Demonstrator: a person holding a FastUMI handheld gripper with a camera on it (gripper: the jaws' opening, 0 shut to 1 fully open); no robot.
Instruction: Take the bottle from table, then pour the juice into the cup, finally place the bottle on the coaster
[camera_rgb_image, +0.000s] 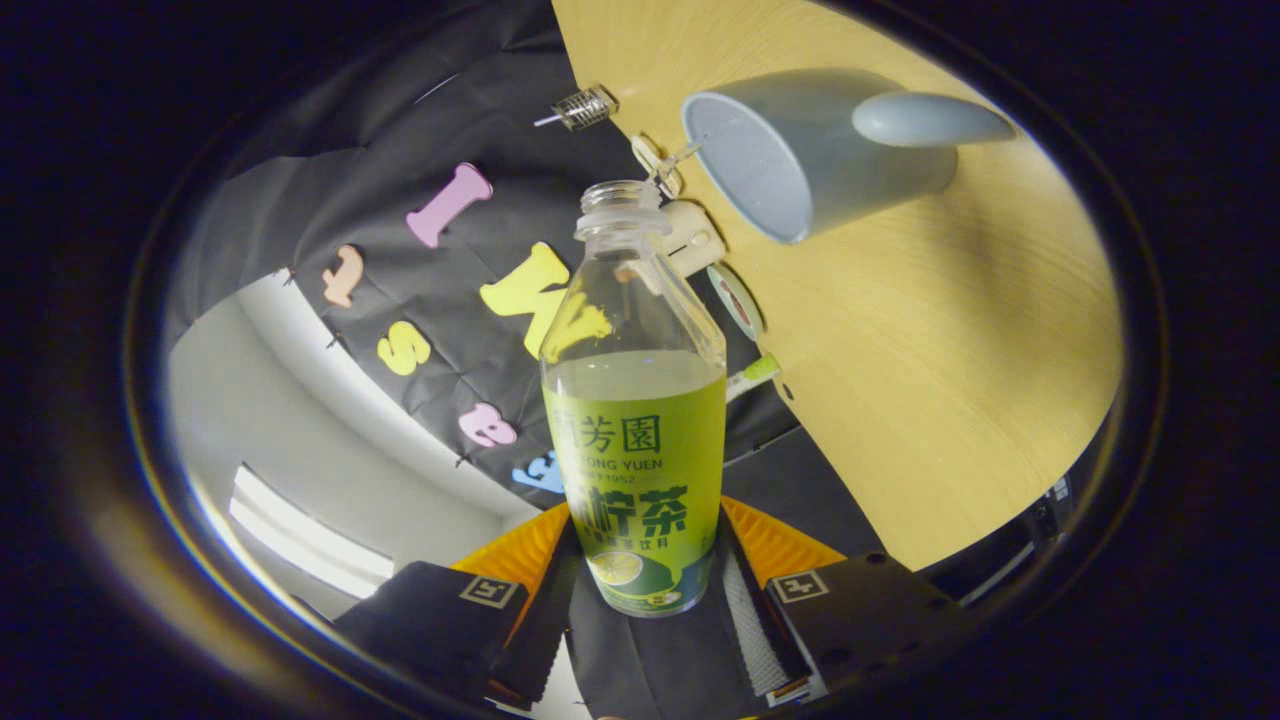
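Lighting: dim, warm indoor light. Brightest source: a white ceiling strip (300, 545) left of the bottle (635, 420), with blown-out glare. Table (950, 380) right of the bottle: evenly lit, soft shade under the cup (800, 150). Focus: bottle sharp; fingers (440, 610) at its base dark and soft. Distortion: strong fisheye bending, blurred coloured fringing at the rim.

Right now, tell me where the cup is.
In the gripper view, the cup stands on the wooden table, just beyond the open mouth of the bottle clamped in the hand-held gripper.
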